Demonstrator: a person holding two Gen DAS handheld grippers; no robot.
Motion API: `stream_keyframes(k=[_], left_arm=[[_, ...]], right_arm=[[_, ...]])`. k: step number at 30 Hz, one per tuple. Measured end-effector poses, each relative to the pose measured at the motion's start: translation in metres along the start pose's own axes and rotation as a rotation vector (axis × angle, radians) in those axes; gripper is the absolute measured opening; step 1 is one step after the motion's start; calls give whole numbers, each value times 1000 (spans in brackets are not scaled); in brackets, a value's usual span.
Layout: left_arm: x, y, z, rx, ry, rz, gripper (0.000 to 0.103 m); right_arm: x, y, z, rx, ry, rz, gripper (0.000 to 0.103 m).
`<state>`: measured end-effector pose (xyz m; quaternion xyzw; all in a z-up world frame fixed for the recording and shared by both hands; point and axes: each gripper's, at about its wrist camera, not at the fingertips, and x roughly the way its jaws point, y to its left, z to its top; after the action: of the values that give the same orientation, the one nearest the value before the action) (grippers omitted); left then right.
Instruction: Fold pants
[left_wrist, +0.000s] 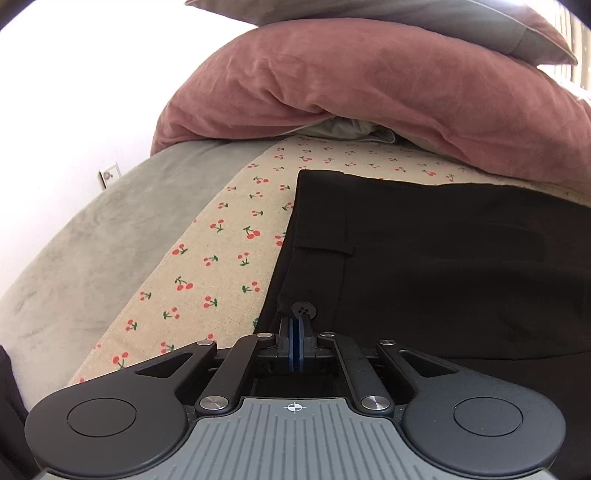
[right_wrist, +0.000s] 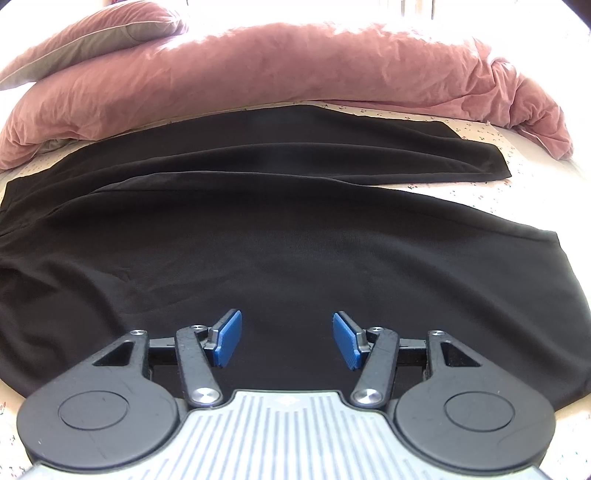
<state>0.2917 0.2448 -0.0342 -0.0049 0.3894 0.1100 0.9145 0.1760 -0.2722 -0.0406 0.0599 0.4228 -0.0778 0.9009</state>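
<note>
Black pants lie spread flat on the cherry-print sheet, with the two legs running to the right in the right wrist view. In the left wrist view I see the waistband end with its black button. My left gripper has its blue pads pressed together at the waistband edge just below the button; whether cloth is pinched between them is hidden. My right gripper is open and empty, low over the near leg, with blue pads wide apart.
A bunched pink duvet lies along the far side of the bed, right behind the pants. A pink and grey pillow rests on top of it. A grey blanket covers the bed's left side.
</note>
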Motion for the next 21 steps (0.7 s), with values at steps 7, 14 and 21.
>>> stream_keyframes(k=[7,14,21], left_arm=[[-15,47,8,-198,1,-96,53],[1,-6,-3,12,-9,74,36],[12,2,-1,0,38,116,15]], right_arm=[[3,-1,-1,5,16,19,55],[11,1,-6,-12,32,48,59],[22,-15,-13,-37,78,-13,65]])
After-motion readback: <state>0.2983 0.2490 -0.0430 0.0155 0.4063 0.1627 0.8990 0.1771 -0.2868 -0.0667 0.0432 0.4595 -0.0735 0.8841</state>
